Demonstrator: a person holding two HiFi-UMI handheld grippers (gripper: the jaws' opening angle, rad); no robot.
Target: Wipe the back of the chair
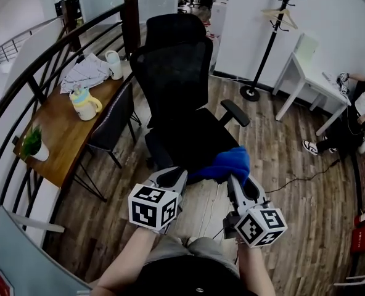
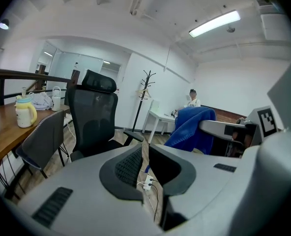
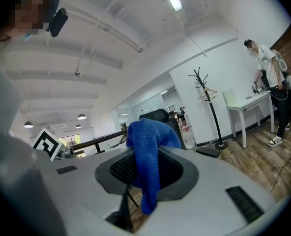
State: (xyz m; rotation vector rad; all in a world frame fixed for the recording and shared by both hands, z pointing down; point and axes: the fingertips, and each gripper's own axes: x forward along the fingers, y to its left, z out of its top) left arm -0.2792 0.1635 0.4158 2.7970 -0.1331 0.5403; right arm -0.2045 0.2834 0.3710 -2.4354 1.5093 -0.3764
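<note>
A black office chair with a mesh back point(image 1: 173, 73) stands in front of me, its seat towards me. My right gripper point(image 1: 236, 180) is shut on a blue cloth point(image 1: 227, 163), which hangs over the seat's front right corner. In the right gripper view the cloth point(image 3: 146, 146) drapes between and over the jaws of that gripper point(image 3: 146, 167), with the chair's headrest point(image 3: 155, 116) behind. My left gripper point(image 1: 172, 177) is beside it at the seat's front edge, shut with nothing in it. The left gripper view shows the chair point(image 2: 93, 117) ahead of the gripper point(image 2: 144, 149), apart from it.
A wooden table point(image 1: 62, 134) at left holds mugs, papers and a plant, with a grey chair point(image 1: 111, 122) tucked under it and a railing behind. A coat stand point(image 1: 269, 42), a white table point(image 1: 303, 73) and a seated person point(image 1: 362, 100) are at right. A cable crosses the floor.
</note>
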